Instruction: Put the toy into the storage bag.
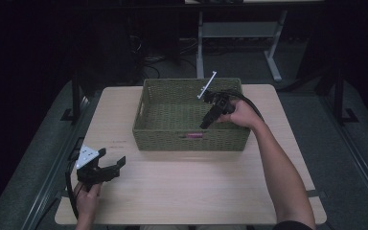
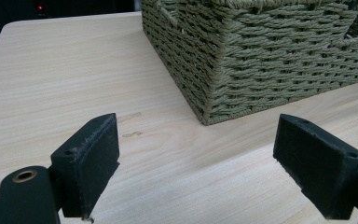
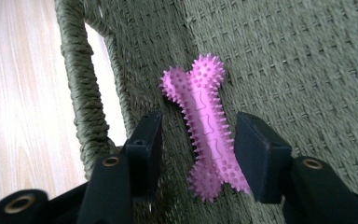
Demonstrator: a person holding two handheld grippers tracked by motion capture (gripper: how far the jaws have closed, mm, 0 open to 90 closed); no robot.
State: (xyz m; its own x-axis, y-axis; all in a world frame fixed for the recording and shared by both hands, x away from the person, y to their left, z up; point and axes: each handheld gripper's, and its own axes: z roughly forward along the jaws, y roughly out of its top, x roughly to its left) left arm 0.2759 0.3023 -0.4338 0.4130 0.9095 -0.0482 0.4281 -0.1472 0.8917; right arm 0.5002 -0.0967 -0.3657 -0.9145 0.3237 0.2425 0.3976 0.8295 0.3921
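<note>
Right tongs (image 3: 196,144) dipped into woven green rope basket (image 1: 148,103), parted astride spiky pink rubber bone (image 3: 205,126); left tongs (image 2: 196,163) parted wide, low over pale wooden bench (image 1: 196,191).

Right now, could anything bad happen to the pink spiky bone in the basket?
Maybe two things. The right gripper has its pads either side of the pink bone, one close against the spikes, so lifting away might snag it and drag it. The bone also lies near the basket wall by the handle hole, so a nudge could push it against the weave.
</note>
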